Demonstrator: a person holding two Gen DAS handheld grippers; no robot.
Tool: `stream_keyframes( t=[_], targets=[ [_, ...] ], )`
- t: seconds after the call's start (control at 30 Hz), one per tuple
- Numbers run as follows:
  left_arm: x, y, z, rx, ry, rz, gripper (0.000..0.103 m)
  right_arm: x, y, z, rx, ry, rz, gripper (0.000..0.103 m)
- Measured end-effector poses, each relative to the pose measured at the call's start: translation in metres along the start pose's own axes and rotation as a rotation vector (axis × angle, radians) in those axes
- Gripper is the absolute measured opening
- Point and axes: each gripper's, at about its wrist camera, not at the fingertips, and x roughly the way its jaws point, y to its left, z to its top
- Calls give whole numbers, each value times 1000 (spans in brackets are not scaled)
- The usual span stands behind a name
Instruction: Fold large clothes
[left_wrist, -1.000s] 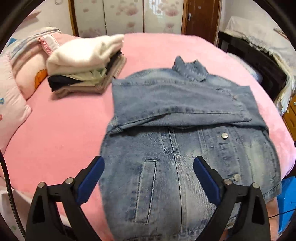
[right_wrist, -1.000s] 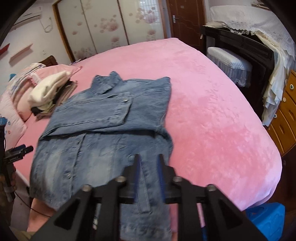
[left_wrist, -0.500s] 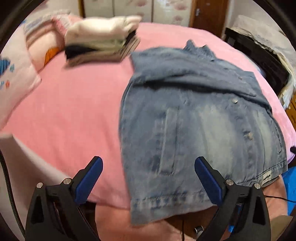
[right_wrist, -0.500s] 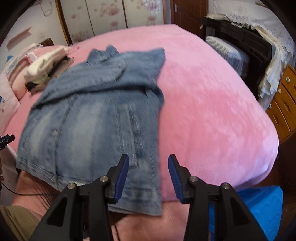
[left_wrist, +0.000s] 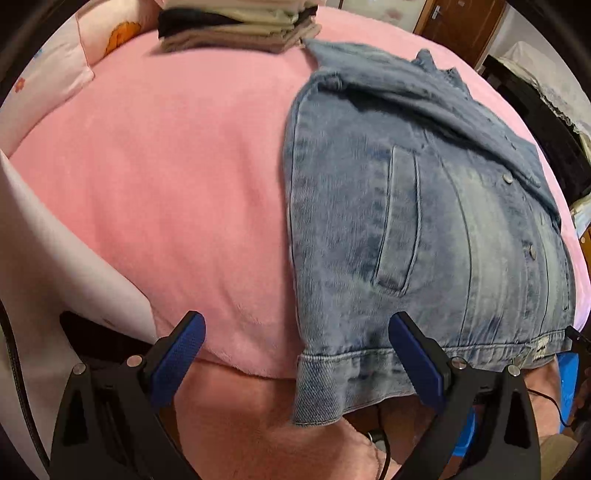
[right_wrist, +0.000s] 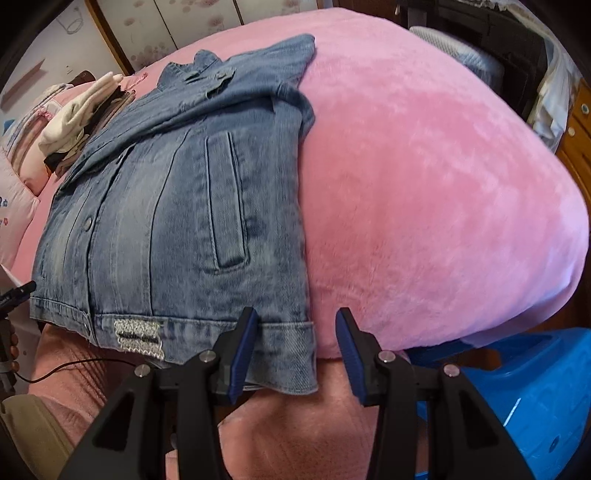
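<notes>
A blue denim jacket (left_wrist: 406, 221) lies front-up on the pink bed, sleeves folded across its chest and its hem hanging over the near edge. My left gripper (left_wrist: 295, 325) stands wide open just above the hem's left corner, which sits between its blue pads without touching them. In the right wrist view, the jacket (right_wrist: 166, 221) fills the left half. My right gripper (right_wrist: 295, 314) is open over the hem's right corner, one pad over the denim and the other over the blanket. Neither gripper holds anything.
The pink blanket (right_wrist: 424, 184) covers the whole bed. A stack of folded clothes (left_wrist: 240, 29) sits beyond the jacket by a pillow (left_wrist: 55, 74). A blue plastic stool (right_wrist: 517, 387) stands on the floor at the right, a wooden dresser (right_wrist: 576, 122) beyond it.
Both grippers have sunk and pulled back toward the jacket's near hem. The right gripper's jaws went from nearly shut to open. The jacket has not moved.
</notes>
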Motion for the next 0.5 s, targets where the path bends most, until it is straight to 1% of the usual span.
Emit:
stream_keyframes(
  t=[0.1,0.23,0.3,0.4,0.43,0.47,0.5],
  targets=[
    [12,3,-3,-21,37,-15,99,3,1,0,4,8,10,44],
    [21,6,-6,-45,57,-55,99,10,1,0,25,24,58,44],
    [24,7,-6,-50,61,-66,98,14,1,-1,40,25,69,45],
    [27,10,-7,-62,70,-108,89,15,0,-2,49,12,87,46],
    [27,11,-7,-62,75,-119,86,15,-2,-3,54,5,99,44],
    [27,10,-9,-58,77,-124,79,14,-3,-3,59,0,107,43],
    [26,9,-10,-54,78,-134,73,13,-4,-4,61,-2,109,38]
  ],
)
